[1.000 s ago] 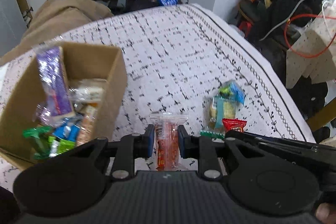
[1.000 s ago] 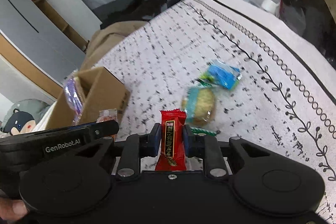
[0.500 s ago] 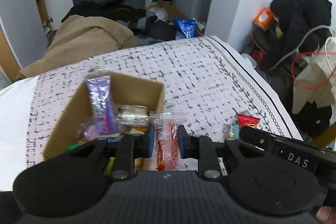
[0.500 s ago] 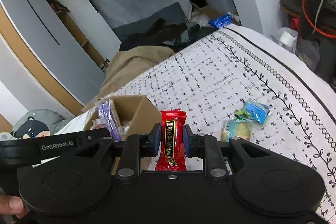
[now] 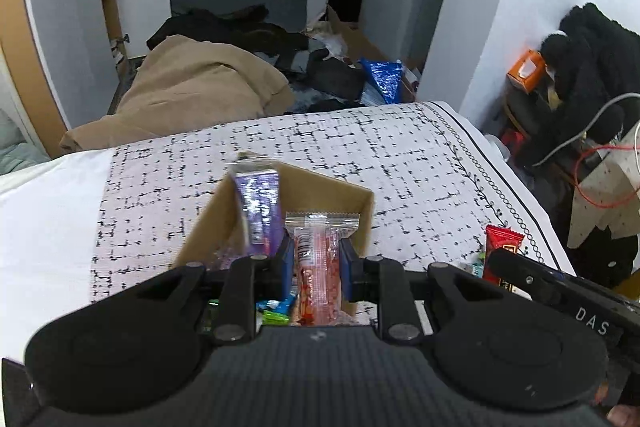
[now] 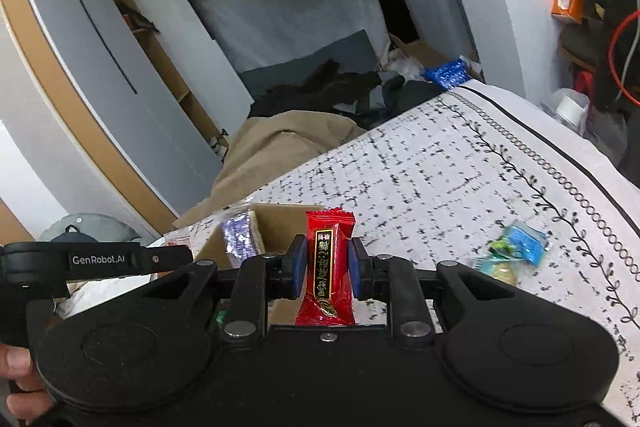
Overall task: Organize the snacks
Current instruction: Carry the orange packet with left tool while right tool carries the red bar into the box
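Observation:
My left gripper (image 5: pixel 314 265) is shut on a clear packet of orange-red snack (image 5: pixel 318 267), held upright over the open cardboard box (image 5: pixel 362 223). A purple packet (image 5: pixel 260 207) stands in the box among several other wrappers. My right gripper (image 6: pixel 327 267) is shut on a red candy wrapper (image 6: pixel 329 263), held upright just right of the box (image 6: pixel 280 223). In the left wrist view the red wrapper (image 5: pixel 502 253) shows at the right. Two loose snacks, a blue packet (image 6: pixel 524 241) and a yellowish one (image 6: pixel 500 271), lie on the patterned cloth.
The box sits on a white cloth with black marks (image 5: pixel 360 155) spread over a bed. A tan blanket (image 5: pixel 192 91) and dark clothes lie beyond the far edge. Cables and a black garment (image 5: pixel 588 59) crowd the right side. A hand (image 6: pixel 20 387) grips the left tool.
Both grippers rose and swung left toward the box, each keeping its packet. The box now sits directly under the left gripper, and the loose snacks have dropped out of the left wrist view.

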A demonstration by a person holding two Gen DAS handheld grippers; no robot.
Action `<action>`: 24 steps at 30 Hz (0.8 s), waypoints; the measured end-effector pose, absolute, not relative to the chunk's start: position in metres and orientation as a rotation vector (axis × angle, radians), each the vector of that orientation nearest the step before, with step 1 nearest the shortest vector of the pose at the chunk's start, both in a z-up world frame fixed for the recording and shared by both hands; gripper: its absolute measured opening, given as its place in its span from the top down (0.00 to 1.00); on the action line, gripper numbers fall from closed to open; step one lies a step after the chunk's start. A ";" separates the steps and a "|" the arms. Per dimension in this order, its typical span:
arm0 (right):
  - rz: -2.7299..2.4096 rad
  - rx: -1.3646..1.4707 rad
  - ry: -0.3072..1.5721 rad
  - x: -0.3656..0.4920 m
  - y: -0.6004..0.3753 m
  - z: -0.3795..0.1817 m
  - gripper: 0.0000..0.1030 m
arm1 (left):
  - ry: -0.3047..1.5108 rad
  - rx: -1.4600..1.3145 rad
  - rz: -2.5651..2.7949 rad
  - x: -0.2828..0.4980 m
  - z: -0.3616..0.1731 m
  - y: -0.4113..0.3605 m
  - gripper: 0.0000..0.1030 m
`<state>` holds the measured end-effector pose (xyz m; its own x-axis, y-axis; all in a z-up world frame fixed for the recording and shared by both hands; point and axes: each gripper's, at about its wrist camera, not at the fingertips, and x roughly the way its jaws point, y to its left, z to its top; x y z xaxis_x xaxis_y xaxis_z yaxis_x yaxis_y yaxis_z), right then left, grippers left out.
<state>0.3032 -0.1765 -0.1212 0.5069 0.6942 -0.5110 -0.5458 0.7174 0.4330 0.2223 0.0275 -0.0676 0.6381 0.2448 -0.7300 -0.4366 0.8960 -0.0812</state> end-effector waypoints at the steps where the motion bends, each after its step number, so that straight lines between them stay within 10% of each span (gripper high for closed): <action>1: 0.759 0.222 0.712 0.302 -0.174 -0.121 0.79 | 0.788 -0.266 0.399 0.220 -0.067 0.031 0.78; 24: 0.845 0.186 0.720 0.292 -0.112 -0.125 0.79 | 0.845 -0.380 0.408 0.212 -0.085 0.100 0.78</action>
<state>0.2916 -0.1124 -0.1245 0.4458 0.7380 -0.5066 -0.6175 0.6633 0.4228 0.2119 0.1003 -0.0853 0.5961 0.1945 -0.7790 -0.4888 0.8576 -0.1599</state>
